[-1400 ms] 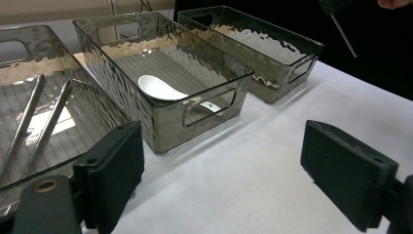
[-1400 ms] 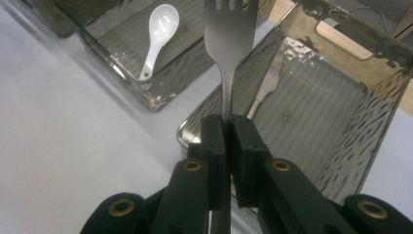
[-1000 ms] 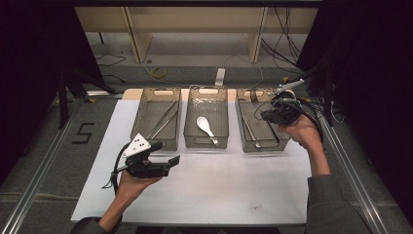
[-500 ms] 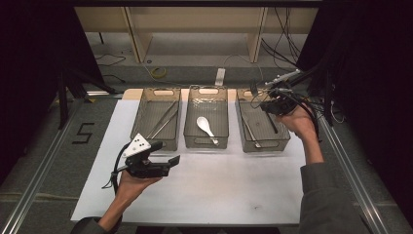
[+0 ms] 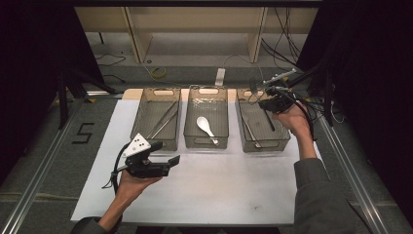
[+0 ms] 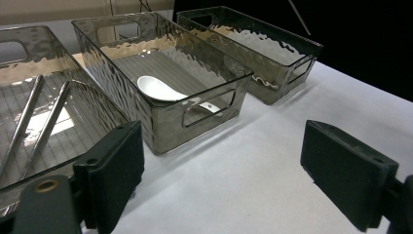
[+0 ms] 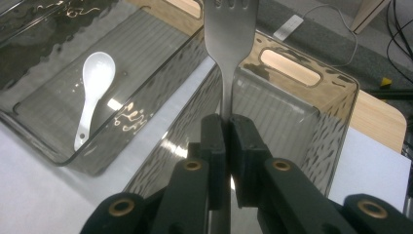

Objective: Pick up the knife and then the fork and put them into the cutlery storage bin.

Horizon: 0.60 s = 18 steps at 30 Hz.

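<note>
The right gripper [image 7: 226,127] pinches a flat, matte steel fork [image 7: 229,44] above a rippled clear plastic bin [image 7: 336,112]. The left gripper [image 6: 221,170], its blocky black fingers [image 6: 114,170] spread wide and empty, hovers over the white worktop [image 6: 253,170].

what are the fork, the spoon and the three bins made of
Fork, held in the right tongs: brushed metal, probably steel, grey with a dull sheen. Spoon: glossy white, likely ceramic, possibly melamine. Bins: smoky see-through plastic, probably acrylic, with rippled walls that catch the light.
</note>
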Each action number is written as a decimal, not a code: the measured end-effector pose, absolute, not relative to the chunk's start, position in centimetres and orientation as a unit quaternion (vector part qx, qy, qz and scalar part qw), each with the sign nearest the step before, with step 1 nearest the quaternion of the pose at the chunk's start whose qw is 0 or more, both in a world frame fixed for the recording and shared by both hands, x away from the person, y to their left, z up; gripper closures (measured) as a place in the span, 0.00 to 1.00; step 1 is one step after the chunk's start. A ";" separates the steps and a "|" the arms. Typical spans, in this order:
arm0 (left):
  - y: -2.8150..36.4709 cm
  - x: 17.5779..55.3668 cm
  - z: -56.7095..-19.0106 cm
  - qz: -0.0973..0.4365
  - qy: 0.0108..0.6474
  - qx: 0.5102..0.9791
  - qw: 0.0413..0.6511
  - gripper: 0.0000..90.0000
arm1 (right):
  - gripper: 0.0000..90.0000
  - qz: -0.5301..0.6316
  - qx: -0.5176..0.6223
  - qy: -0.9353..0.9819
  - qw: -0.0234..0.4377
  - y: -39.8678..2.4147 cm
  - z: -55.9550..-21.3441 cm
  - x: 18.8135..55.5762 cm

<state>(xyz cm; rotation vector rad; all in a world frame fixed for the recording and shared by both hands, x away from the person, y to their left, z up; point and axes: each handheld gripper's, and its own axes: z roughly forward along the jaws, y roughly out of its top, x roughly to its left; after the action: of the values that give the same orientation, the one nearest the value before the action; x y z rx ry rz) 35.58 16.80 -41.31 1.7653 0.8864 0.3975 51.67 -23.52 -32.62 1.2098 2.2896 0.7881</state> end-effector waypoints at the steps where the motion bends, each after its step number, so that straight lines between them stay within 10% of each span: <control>1: 16.8 35.6 -41.3 0.167 0.372 0.741 0.534 0.17 | 0.95 0.286 0.437 0.825 0.214 -23.5 -32.7 51.7; 18: 16.8 35.6 -41.3 0.167 0.372 0.740 0.534 0.17 | 0.95 0.280 0.462 0.817 0.201 -24.0 -35.3 52.5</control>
<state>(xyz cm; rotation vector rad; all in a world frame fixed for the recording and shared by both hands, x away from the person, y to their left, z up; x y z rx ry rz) 35.58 16.76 -41.31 1.7643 0.8872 0.3974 52.49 -24.02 -35.34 1.2919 2.2821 0.7812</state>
